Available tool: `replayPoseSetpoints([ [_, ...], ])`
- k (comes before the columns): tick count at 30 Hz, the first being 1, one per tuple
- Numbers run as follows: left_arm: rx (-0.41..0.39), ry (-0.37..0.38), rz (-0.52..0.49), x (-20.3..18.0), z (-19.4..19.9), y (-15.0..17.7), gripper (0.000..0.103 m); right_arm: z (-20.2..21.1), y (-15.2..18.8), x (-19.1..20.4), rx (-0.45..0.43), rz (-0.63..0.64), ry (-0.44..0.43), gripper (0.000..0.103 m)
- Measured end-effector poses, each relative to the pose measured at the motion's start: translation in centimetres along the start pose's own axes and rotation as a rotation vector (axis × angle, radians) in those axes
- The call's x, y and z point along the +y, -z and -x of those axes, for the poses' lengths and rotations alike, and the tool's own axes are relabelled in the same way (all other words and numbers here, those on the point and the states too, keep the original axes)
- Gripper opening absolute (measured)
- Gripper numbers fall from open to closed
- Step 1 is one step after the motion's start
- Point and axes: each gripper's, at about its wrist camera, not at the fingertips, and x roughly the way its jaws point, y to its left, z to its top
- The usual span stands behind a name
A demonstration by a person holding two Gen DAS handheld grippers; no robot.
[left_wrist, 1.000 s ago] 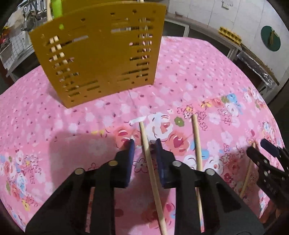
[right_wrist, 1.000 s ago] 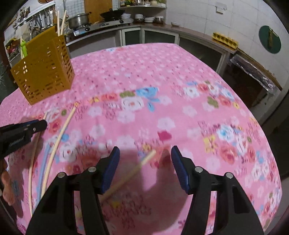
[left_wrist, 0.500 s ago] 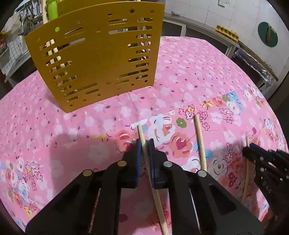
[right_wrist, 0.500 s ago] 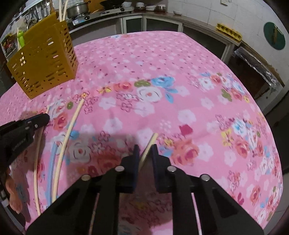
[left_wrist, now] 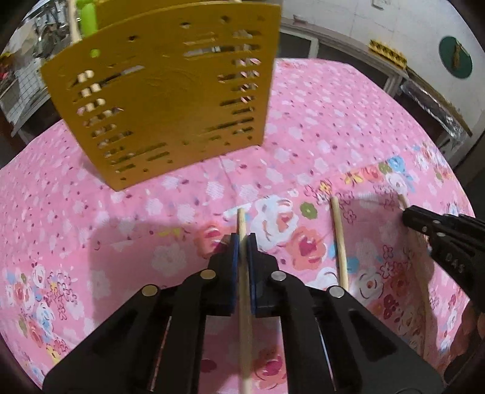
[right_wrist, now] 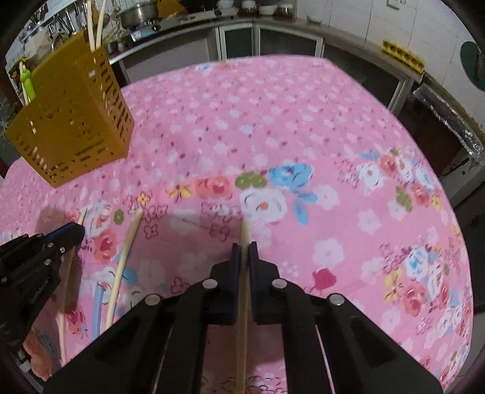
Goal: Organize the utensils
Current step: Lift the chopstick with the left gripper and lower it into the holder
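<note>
I note my left gripper and right gripper each clamp a chopstick lengthwise, while the yellow holder stands upper left, nearer the left.

A pink floral tablecloth covers the table. Behind it runs a kitchen counter with glass-door cabinets. A metal pot sits on the stove. A yellow tray rests at the counter's right, near a green round wall plaque.
</note>
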Motion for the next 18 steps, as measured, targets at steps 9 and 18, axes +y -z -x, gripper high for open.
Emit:
replayPoseSetpoints([
  [9,-0.112,0.036,0.094,2.5,3.2,-0.3,0.005,3.9,-1.4,-0.7,-0.158,-0.026,-0.117,0.006],
  [18,-0.237,0.032,0.168,5.4,7.9,-0.3,0.005,6.8,-2.3,0.7,-0.309,0.011,-0.218,0.006],
])
